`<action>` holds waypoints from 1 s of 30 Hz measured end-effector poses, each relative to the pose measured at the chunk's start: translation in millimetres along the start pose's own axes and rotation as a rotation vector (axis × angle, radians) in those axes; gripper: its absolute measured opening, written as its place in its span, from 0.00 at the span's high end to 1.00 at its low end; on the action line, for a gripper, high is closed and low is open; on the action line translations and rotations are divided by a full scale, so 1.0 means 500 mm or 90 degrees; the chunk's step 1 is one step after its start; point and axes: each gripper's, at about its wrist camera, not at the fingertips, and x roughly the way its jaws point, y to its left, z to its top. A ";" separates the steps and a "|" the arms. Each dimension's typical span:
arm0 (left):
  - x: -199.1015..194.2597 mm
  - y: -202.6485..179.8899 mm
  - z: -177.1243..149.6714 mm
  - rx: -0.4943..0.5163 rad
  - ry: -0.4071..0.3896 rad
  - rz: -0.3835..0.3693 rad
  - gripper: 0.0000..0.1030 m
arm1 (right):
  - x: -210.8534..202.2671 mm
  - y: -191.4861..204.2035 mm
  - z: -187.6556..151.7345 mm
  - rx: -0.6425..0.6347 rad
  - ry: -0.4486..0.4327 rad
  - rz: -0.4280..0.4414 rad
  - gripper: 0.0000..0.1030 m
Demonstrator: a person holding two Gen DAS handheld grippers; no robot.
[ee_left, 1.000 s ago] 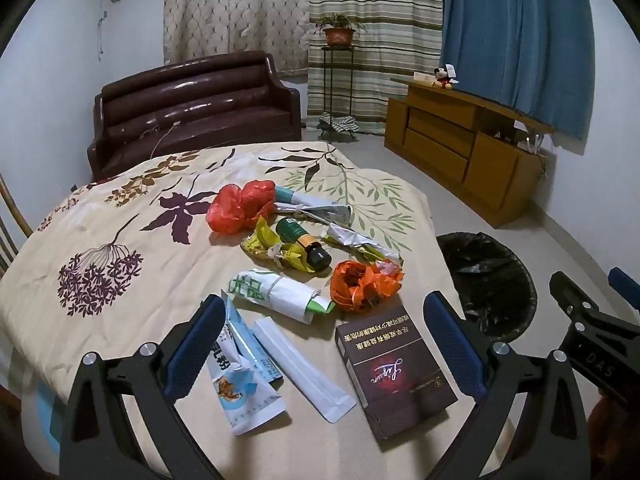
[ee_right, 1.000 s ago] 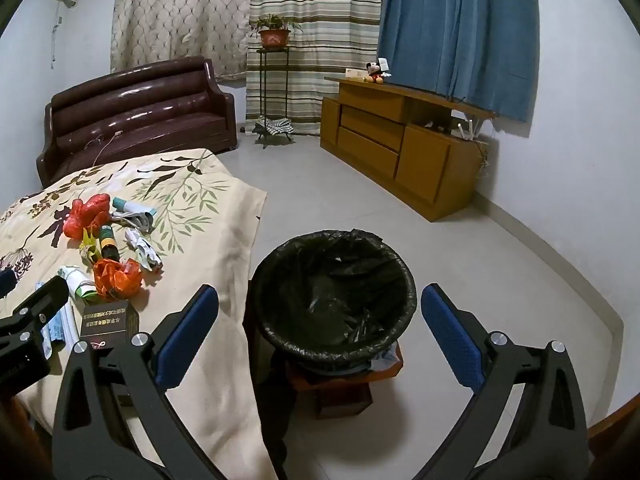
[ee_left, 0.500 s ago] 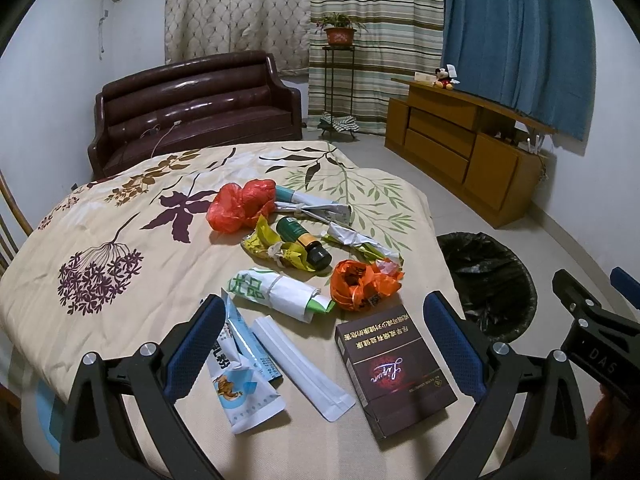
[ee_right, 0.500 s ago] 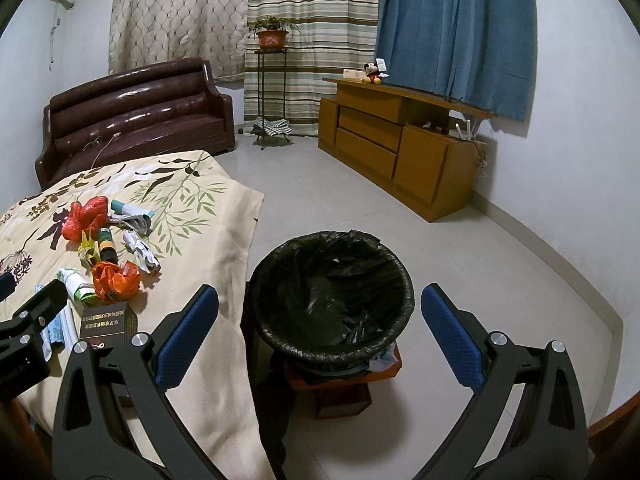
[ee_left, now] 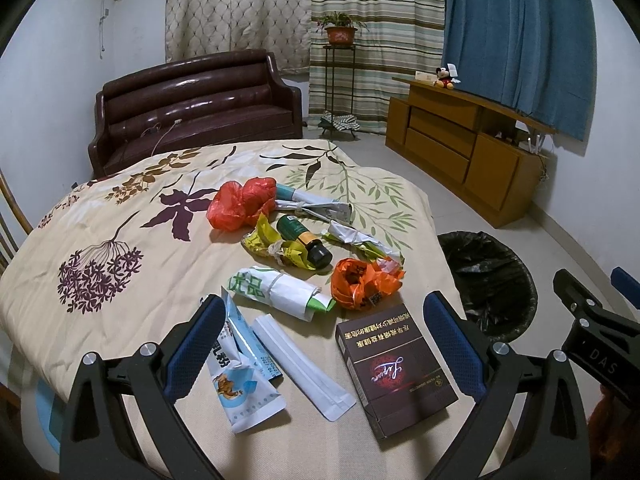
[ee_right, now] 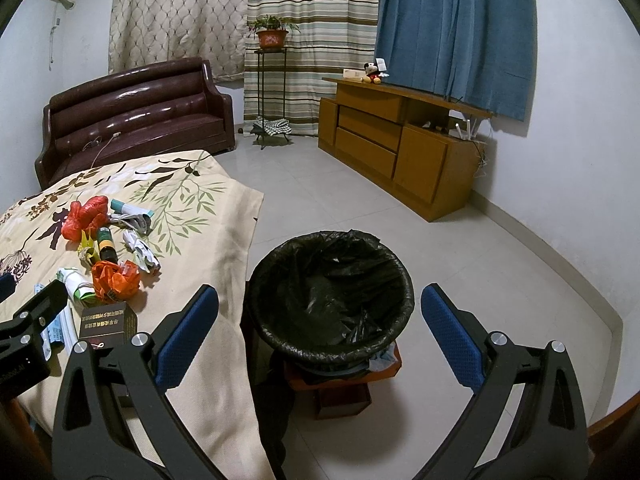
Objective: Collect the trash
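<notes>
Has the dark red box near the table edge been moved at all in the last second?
No. The dark red box lies in the same spot beside the orange bag on the tablecloth, untouched.

Trash lies scattered on the floral-clothed desk (ee_left: 120, 216): a red plastic bag (ee_left: 240, 204), a crumpled orange bag (ee_left: 362, 282), a dark bottle (ee_left: 304, 238) on its side, a maroon box (ee_left: 394, 368) lying flat, white wrappers (ee_left: 280, 294) — all near the black-lined bin (ee_right: 332, 296), which stands upright on the floor.

Dim indoor light, soft shadows, sharp focus, heavy fisheye bending, dark corners.
</notes>
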 end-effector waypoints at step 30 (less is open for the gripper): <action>0.002 0.002 -0.001 -0.002 0.002 0.000 0.06 | 0.006 -0.010 0.005 0.000 0.002 -0.001 0.04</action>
